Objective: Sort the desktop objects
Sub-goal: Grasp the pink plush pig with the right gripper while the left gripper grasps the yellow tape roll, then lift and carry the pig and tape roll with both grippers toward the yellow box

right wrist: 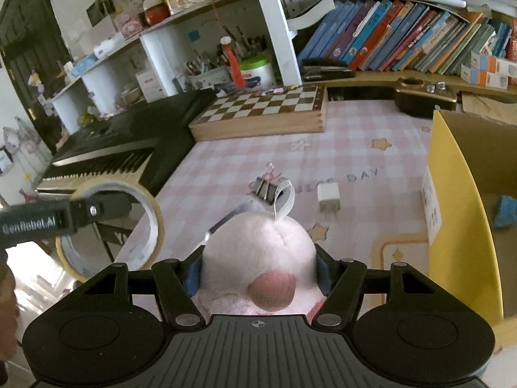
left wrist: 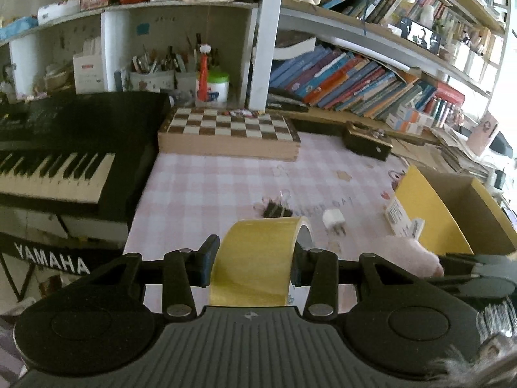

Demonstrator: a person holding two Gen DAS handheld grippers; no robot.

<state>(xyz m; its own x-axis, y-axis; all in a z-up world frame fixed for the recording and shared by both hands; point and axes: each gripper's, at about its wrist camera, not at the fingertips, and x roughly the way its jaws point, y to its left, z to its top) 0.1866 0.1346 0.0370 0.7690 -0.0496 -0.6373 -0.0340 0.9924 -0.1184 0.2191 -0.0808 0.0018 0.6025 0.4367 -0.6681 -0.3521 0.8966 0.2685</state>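
Note:
My left gripper [left wrist: 253, 258] is shut on a yellow tape roll [left wrist: 258, 258], held above the near edge of the pink checked table; the roll also shows in the right wrist view [right wrist: 145, 223]. My right gripper [right wrist: 258, 268] is shut on a pink plush toy [right wrist: 258, 252] with a white ribbon loop; the toy shows at the right in the left wrist view [left wrist: 404, 252]. A black binder clip [right wrist: 265, 189] and a white charger plug [right wrist: 329, 197] lie on the table ahead. A yellow cardboard box [right wrist: 452, 213] stands open at the right.
A Yamaha keyboard [left wrist: 64, 161] lines the left side. A wooden chessboard box [left wrist: 226, 132] lies at the back, a dark radio-like box [left wrist: 368, 142] to its right. Shelves of books [left wrist: 355, 80] and pen holders [left wrist: 155, 74] stand behind. Something blue [right wrist: 505, 210] lies inside the box.

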